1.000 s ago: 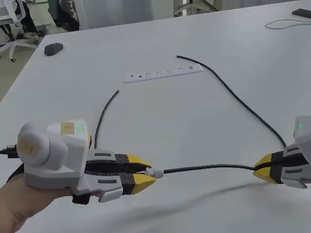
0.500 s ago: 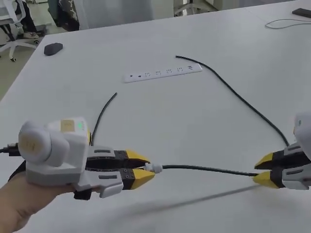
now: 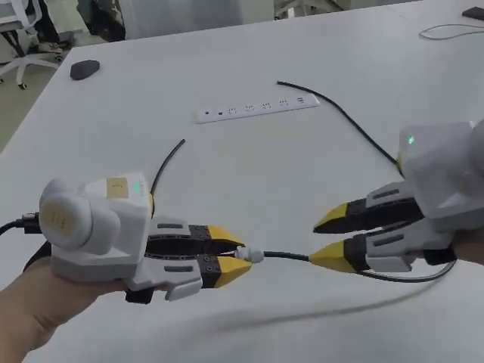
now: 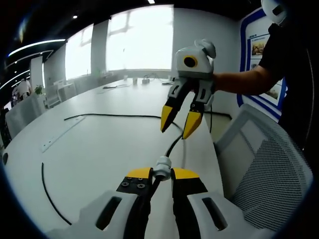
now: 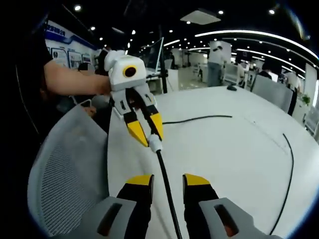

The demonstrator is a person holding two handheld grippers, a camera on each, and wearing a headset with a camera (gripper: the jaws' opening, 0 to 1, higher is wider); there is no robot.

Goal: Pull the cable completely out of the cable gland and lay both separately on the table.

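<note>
**Cable gland** [image 3: 249, 255]: a small white plastic fitting with a rounded, collared body. The left gripper [image 3: 233, 259] is pinching it between its two yellow-tipped jaws and holding it raised over the table [image 3: 227, 174].

**Contents of gland:** the cable [image 3: 287, 255] is sitting threaded in it. It is thin, round, black and smooth-sheathed, and it is coming out of the gland's mouth toward the right gripper [image 3: 324, 240].

**Right gripper:** grey-and-white shell with black jaws capped in yellow wedges. The jaws are standing spread. The cable is running through the gap, and the right gripper view is showing clear space on either side of it, so they are gripping nothing.

**Cable, remainder:** it is looping beneath the right gripper, then lying in a long curve across the tabletop, with its far end just beside one end of the power strip [image 3: 257, 110]. A further black strand [image 3: 166, 162] is lying on the table behind the left gripper; whether it is joining the same cable cannot be told.

**Table:** a broad, matte white, flat surface.

**Power strip:** a long, flat white bar with a row of sockets, lying well apart from both grippers.

**Dark rounded object** [image 3: 85, 69]: it is lying near the far left edge of the table.
</note>
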